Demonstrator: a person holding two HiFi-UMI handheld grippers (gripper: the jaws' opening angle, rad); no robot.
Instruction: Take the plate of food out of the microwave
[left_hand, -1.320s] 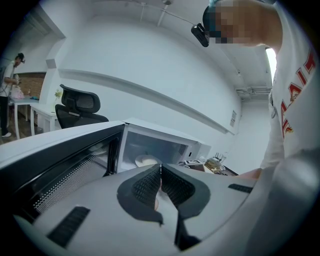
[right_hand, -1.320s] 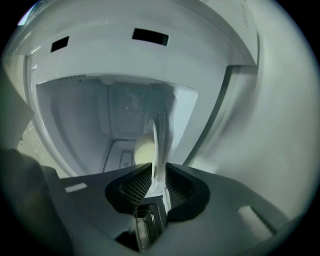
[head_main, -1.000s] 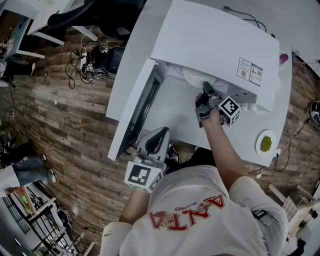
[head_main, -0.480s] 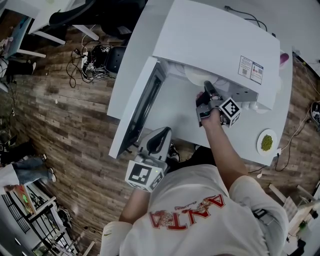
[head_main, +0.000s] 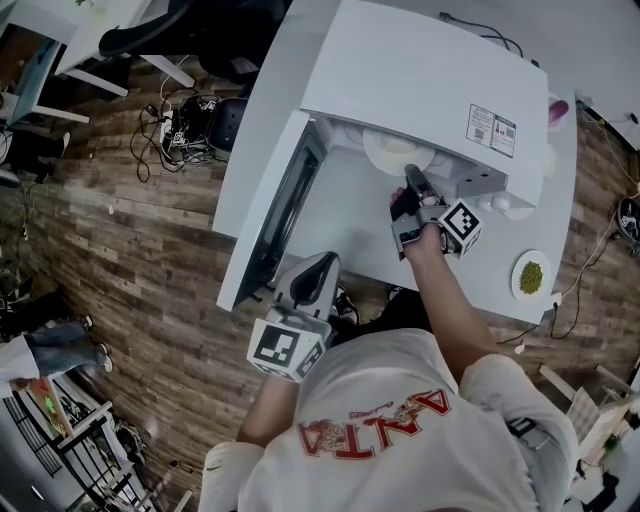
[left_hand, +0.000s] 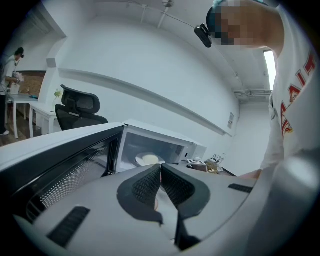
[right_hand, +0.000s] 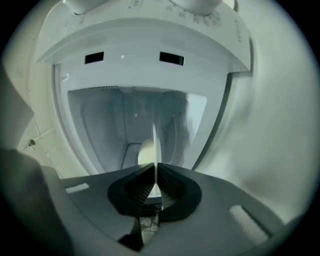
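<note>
The white microwave (head_main: 420, 80) stands with its door (head_main: 268, 215) swung open to the left. Inside it lies a white plate (head_main: 392, 150) with a pale lump of food (right_hand: 145, 151). My right gripper (head_main: 412, 183) reaches into the opening and is shut on the plate's near rim, which shows edge-on (right_hand: 154, 142) between its pads. My left gripper (head_main: 312, 280) hangs low in front of the door, shut and with nothing in it. In the left gripper view the plate (left_hand: 148, 159) sits inside the cavity beyond the shut left gripper (left_hand: 161, 176).
A small plate of green food (head_main: 531, 276) sits on the table's right end. White items (head_main: 498, 203) lie beside the microwave, a pink object (head_main: 557, 108) behind it. Cables and a power strip (head_main: 175, 120) lie on the wooden floor; an office chair (left_hand: 80, 107) stands at the left.
The right gripper stays at the plate's near rim, and the plate shows slightly more under the microwave's top edge. The left gripper has not moved.
</note>
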